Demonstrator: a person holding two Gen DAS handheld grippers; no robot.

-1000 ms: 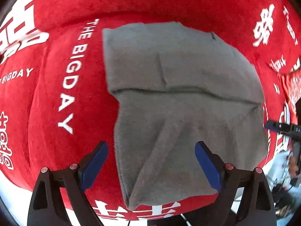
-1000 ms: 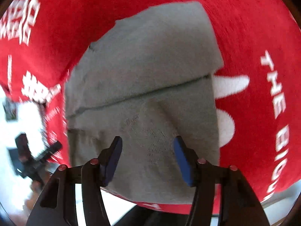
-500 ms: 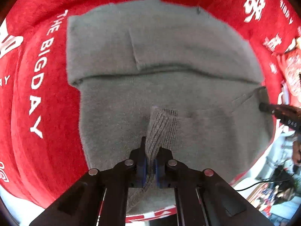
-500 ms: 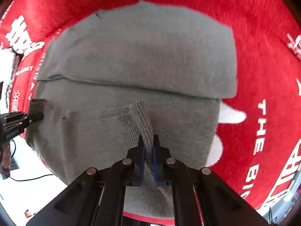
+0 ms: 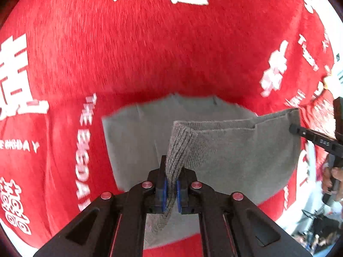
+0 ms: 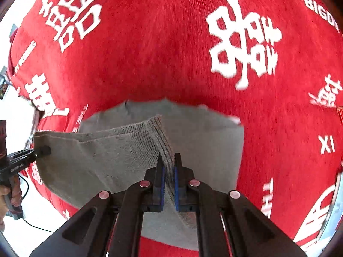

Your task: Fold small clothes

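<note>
A small grey knit garment (image 5: 231,147) lies partly folded on a red cloth with white lettering (image 5: 150,49). My left gripper (image 5: 171,189) is shut on the garment's ribbed near edge and holds it lifted above the lower layer. My right gripper (image 6: 168,178) is shut on the same ribbed edge (image 6: 158,141) at its other end. The raised edge stretches taut between the two grippers. The right gripper's tip shows in the left wrist view (image 5: 300,131), and the left gripper's tip shows in the right wrist view (image 6: 41,151).
The red cloth (image 6: 150,53) covers the surface all around the garment. Beyond the cloth's edge, a bright floor with cables shows at the left of the right wrist view (image 6: 25,209). A metal rim (image 6: 334,203) shows at the right edge.
Both grippers went from open over the garment to shut on its ribbed near edge. They have since lifted that edge and carried it away from the near side, over the garment.
</note>
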